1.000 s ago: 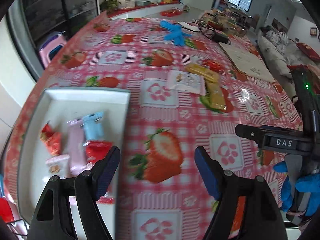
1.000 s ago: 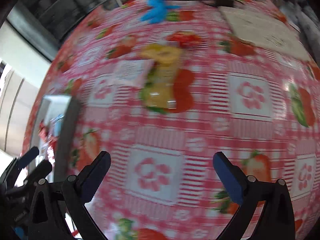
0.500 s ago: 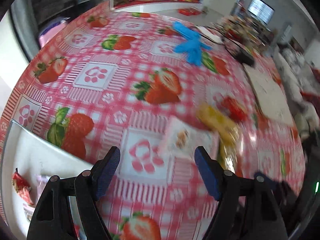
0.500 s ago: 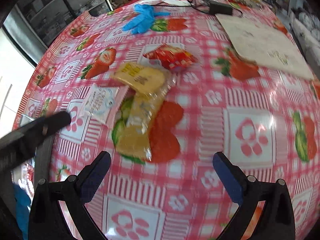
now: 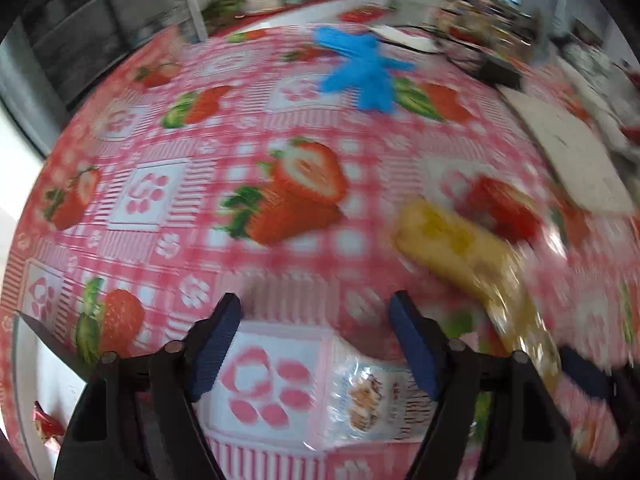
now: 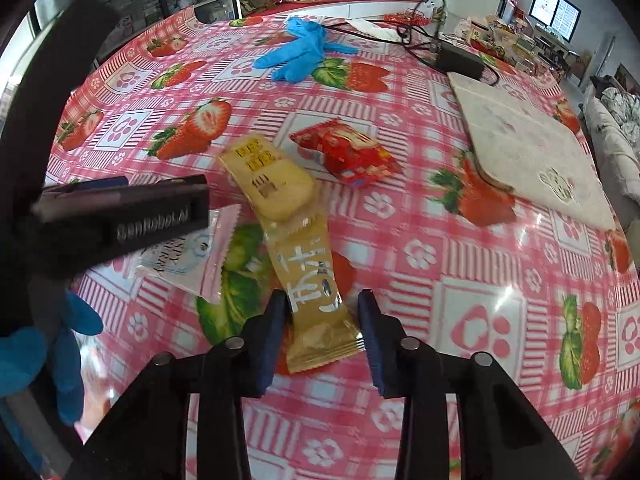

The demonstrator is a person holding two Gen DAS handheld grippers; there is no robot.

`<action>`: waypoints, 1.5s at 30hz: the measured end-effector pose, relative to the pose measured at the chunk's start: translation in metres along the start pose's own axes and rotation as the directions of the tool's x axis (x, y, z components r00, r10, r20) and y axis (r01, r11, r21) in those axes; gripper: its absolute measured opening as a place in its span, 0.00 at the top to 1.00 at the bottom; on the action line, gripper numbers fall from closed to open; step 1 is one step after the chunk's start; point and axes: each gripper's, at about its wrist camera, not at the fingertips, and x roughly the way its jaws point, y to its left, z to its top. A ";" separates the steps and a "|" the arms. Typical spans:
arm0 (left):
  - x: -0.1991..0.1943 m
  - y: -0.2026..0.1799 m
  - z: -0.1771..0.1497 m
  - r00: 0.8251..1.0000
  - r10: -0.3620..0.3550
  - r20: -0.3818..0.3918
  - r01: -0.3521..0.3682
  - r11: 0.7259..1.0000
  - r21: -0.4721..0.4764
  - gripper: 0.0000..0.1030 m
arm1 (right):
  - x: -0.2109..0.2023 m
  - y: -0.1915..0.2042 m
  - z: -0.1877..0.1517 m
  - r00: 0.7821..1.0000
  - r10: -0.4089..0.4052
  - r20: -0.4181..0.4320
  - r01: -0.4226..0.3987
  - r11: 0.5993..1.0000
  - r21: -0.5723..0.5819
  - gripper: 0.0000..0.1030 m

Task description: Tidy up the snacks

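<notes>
The right gripper (image 6: pixel 322 320) has just been closing on the tan snack pack (image 6: pixel 316 300) on the table (image 6: pixel 460 240). A yellow pack (image 6: pixel 272 180) lies on its far end. The left gripper (image 5: pixel 314 344), fingers spread but just closing a little, hangs over a white pack (image 5: pixel 372 396), not touching. A red pack (image 6: pixel 348 152) and blue gloves (image 6: pixel 300 48) lie farther off.

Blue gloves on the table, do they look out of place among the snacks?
Yes. The crumpled blue gloves lie at the far end of the strawberry tablecloth, near a black power adapter and its cables. They are not snacks, unlike the red packet nearer the grippers.
</notes>
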 end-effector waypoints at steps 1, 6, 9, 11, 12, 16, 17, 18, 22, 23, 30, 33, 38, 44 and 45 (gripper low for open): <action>-0.005 -0.003 -0.008 1.000 -0.012 -0.001 0.012 1.000 0.021 0.37 | -0.003 -0.003 -0.005 1.000 0.001 0.003 -0.001 1.000 -0.002 0.63; -0.043 -0.008 -0.082 0.996 -0.089 0.028 0.087 0.994 0.071 0.40 | -0.021 -0.017 -0.041 1.000 0.008 0.012 -0.008 1.000 -0.002 0.63; -0.064 -0.011 -0.122 0.992 -0.103 0.067 0.096 0.990 0.101 0.40 | -0.037 -0.029 -0.077 1.000 0.004 0.017 -0.004 1.000 0.019 0.63; -0.071 -0.010 -0.134 0.991 -0.117 0.071 0.109 0.988 0.106 0.34 | -0.047 -0.036 -0.095 1.000 -0.010 0.019 0.009 0.999 0.037 0.63; -0.072 -0.009 -0.135 0.992 -0.112 0.066 0.104 0.989 0.107 0.30 | -0.053 -0.041 -0.109 1.000 -0.019 0.018 0.018 0.998 0.062 0.63; -0.082 0.006 -0.137 0.990 -0.131 0.053 0.129 0.991 0.043 0.22 | -0.070 -0.054 -0.144 0.999 -0.048 0.010 0.047 0.993 0.109 0.37; -0.087 0.011 -0.138 0.988 -0.142 0.058 0.141 0.990 0.020 0.22 | -0.071 -0.056 -0.150 0.999 -0.048 -0.001 0.048 0.992 0.118 0.06; -0.091 0.016 -0.140 0.986 -0.153 0.061 0.153 0.988 0.002 0.22 | -0.071 -0.060 -0.157 0.999 -0.042 -0.004 0.042 0.990 0.132 0.00; -0.097 0.022 -0.146 0.988 -0.145 0.049 0.146 0.989 -0.008 0.21 | -0.073 -0.066 -0.171 0.998 -0.062 0.019 0.059 0.988 0.144 0.00; -0.096 0.022 -0.148 0.989 -0.140 0.043 0.140 0.990 -0.002 0.20 | -0.074 -0.067 -0.170 0.998 -0.059 0.023 0.055 0.988 0.146 0.00; -0.095 0.015 -0.148 0.994 -0.106 0.022 0.106 0.994 -0.029 0.17 | -0.064 -0.070 -0.144 0.999 -0.002 0.032 -0.003 0.984 0.177 0.00; -0.097 0.020 -0.150 0.993 -0.115 0.006 0.115 0.989 -0.096 0.17 | -0.058 -0.065 -0.135 0.999 -0.025 0.032 0.019 0.985 0.171 0.00; -0.090 0.017 -0.153 0.993 -0.116 -0.017 0.113 0.986 -0.124 0.09 | -0.053 -0.056 -0.132 0.996 -0.066 0.053 0.059 0.990 0.130 0.00; -0.072 -0.011 -0.155 0.999 -0.022 0.034 0.024 0.999 -0.044 0.00 | -0.049 -0.056 -0.126 0.994 -0.063 0.086 0.053 0.992 0.114 0.00; -0.073 -0.012 -0.156 0.999 -0.027 0.046 0.029 0.999 -0.033 0.00 | -0.049 -0.055 -0.127 0.993 -0.063 0.099 0.052 0.992 0.112 0.00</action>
